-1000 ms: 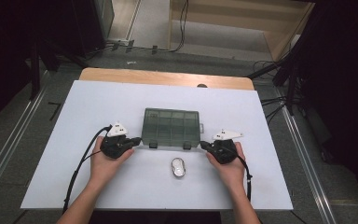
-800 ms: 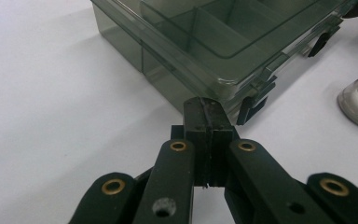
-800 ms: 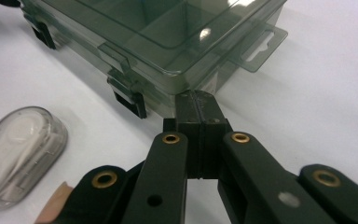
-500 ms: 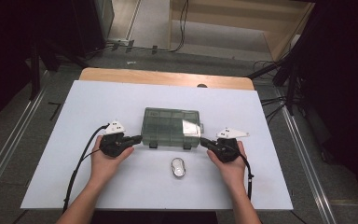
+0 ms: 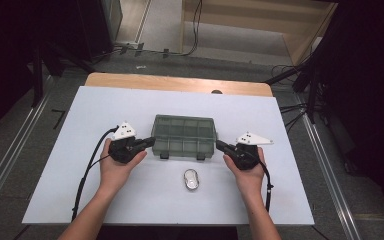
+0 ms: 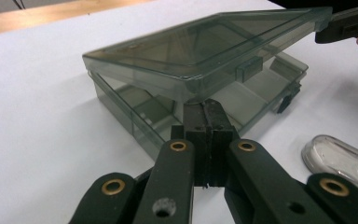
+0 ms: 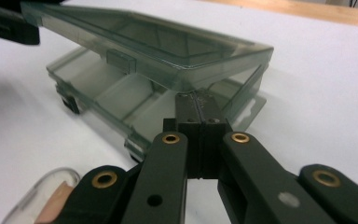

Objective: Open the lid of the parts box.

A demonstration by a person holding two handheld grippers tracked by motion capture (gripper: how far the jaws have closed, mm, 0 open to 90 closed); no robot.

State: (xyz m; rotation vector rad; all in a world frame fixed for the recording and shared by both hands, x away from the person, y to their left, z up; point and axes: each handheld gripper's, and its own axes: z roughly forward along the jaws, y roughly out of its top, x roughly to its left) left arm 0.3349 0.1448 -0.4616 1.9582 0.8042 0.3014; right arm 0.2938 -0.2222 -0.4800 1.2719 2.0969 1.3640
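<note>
While lid (image 6: 200, 42) sits raised, closed claws prop both front corners.

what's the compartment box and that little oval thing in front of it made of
The compartment box looks like smoky grey-green see-through plastic with a glossy finish: its dividers show through the raised lid and the walls have moulded latches. The small oval case seems to be clear glossy plastic with a pale insert; what the insert is made of is too small to tell.
</note>
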